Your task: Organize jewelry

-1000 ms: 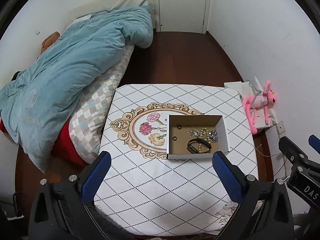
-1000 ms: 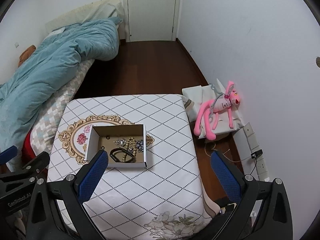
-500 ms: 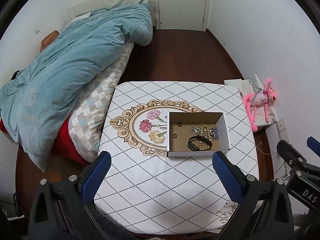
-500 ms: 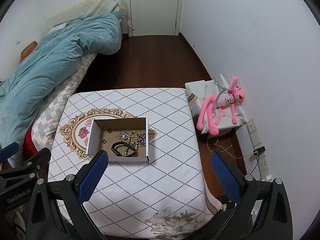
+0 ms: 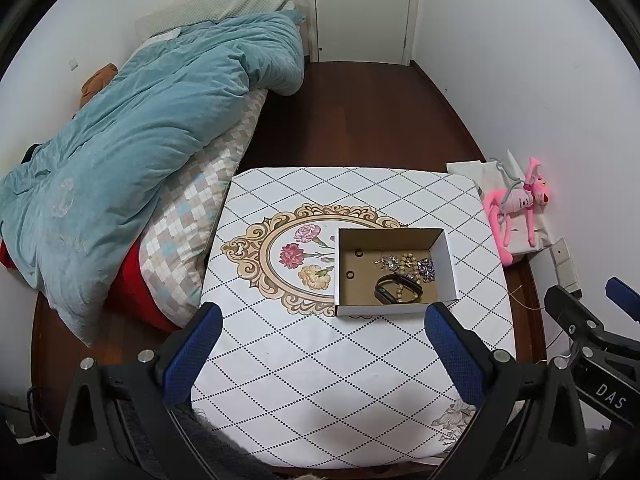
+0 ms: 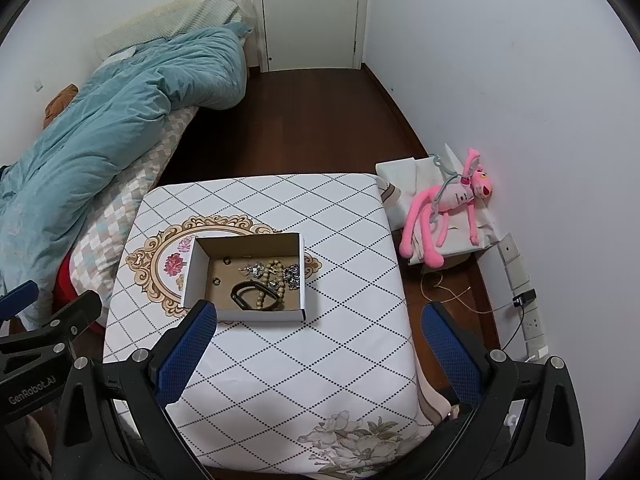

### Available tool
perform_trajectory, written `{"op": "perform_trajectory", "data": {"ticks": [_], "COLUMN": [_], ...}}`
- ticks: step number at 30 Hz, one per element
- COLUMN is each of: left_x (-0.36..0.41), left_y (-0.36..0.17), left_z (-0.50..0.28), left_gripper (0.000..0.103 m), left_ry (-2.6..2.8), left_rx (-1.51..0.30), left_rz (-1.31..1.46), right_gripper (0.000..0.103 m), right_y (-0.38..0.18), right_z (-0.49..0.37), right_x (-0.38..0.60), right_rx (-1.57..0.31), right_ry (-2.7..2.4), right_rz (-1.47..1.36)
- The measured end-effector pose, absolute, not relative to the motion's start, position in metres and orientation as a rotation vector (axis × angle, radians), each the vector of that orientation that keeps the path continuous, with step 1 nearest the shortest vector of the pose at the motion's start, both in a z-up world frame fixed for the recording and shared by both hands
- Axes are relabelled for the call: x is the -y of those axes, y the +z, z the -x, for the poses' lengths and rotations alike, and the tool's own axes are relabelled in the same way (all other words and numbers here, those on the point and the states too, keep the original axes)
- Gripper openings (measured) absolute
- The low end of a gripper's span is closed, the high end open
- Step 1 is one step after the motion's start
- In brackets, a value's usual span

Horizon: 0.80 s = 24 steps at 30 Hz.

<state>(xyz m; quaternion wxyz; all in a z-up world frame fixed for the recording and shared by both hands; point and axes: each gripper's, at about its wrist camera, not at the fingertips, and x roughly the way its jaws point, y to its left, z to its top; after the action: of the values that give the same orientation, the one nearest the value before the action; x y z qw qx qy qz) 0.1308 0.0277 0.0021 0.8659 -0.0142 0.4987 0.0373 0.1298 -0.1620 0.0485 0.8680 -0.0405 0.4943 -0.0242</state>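
An open white cardboard box (image 5: 447, 258) (image 6: 192, 276) sits on the table with the diamond-pattern cloth (image 5: 320, 360) (image 6: 312, 360). Inside lie a black bracelet (image 5: 397, 288) (image 6: 252, 295), a string of beige beads (image 5: 408, 262) (image 6: 272, 280), silver sparkly pieces (image 5: 426, 268) (image 6: 294, 274) and two small dark rings (image 5: 351, 275) (image 6: 217, 280). My left gripper (image 5: 320, 344) and right gripper (image 6: 316, 340) are both open and empty, held high above the table's near side, short of the box.
A bed with a teal duvet (image 5: 132, 152) (image 6: 100, 128) stands left of the table. A pink plush toy (image 5: 516, 204) (image 6: 448, 204) lies on white boxes at the right wall. Wall sockets and cables (image 6: 524, 300) are at the right. A closed door (image 5: 360, 8) is at the far end.
Both grippers have risen and drawn back, so the table and box look smaller and lower in view. Both stay open and empty.
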Motion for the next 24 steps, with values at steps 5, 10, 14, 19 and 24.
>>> {"op": "perform_trajectory", "data": {"ticks": [5, 10, 14, 19, 24], "left_x": [-0.0292, -0.0304, -0.0304, -0.031, -0.0304], "left_y": [0.0032, 0.0049, 0.0051, 0.005, 0.0053], "left_z": [-0.1303, -0.1292, -0.1287, -0.1282, -0.1282], "left_gripper": [0.103, 0.103, 0.103, 0.103, 0.103], "left_ry": [0.078, 0.08, 0.077, 0.08, 0.078], "left_rx": [-1.043, -1.045, -1.043, -1.046, -1.044], "left_rz": [0.029, 0.027, 0.027, 0.024, 0.026], "right_gripper": [0.103, 0.103, 0.103, 0.103, 0.103], "right_y": [0.0502, 0.051, 0.0518, 0.0516, 0.0513], "right_z": [-0.1294, -0.1291, -0.1281, -0.1276, -0.1265], "right_x": [0.1606, 0.1598, 0.1592, 0.1589, 0.1582], "right_rx": [-1.033, -1.033, -1.033, -1.035, -1.037], "right_ry": [-0.045, -0.044, -0.042, -0.04, -0.036], "right_rz": [0.085, 0.084, 0.084, 0.085, 0.088]}}
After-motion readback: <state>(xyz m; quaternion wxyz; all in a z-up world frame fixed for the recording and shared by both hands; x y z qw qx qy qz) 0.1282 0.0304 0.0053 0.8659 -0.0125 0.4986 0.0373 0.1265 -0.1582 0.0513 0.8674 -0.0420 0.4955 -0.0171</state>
